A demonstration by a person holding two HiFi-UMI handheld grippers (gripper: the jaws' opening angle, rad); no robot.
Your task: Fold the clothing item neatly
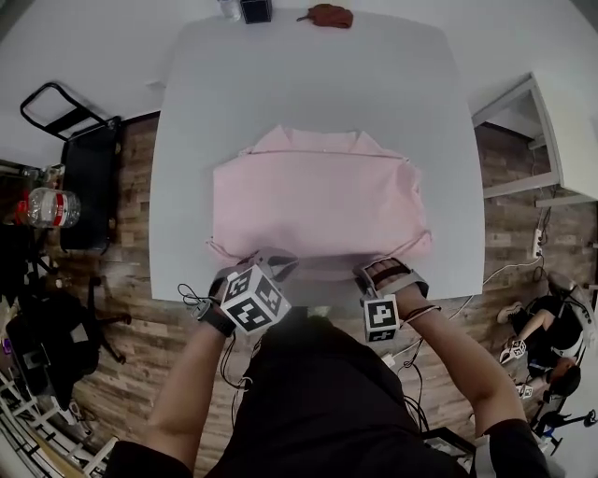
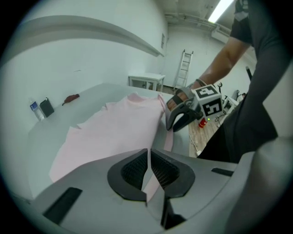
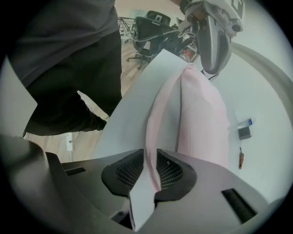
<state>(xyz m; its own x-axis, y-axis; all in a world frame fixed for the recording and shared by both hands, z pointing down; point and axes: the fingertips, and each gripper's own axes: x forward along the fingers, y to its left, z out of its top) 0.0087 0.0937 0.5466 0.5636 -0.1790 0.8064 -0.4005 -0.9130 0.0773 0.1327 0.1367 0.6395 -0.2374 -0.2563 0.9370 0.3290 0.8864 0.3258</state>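
Pink shirt (image 1: 318,201) is noted lying flat on the grey counter (image 1: 308,84), collar toward the far edge and hem along the near edge. The left hand-held gripper (image 2: 149,170) is seen pressed together on a thin fold of the hem at the near-left corner. The right hand-held gripper (image 3: 153,174) is seen pinching a thicker fold of hem at the near-right corner, cloth running up between its pads.

I see the garment (image 1: 318,201) lying in the middle of the table (image 1: 187,140). On its near hem, my left gripper (image 1: 271,261) sits at seven o'clock and my right gripper (image 1: 383,273) at five. On the table's far edge, a box (image 1: 255,10) lies at twelve and a small item (image 1: 327,16) just right of it. Off the table, a chair (image 1: 89,177) stands at nine.
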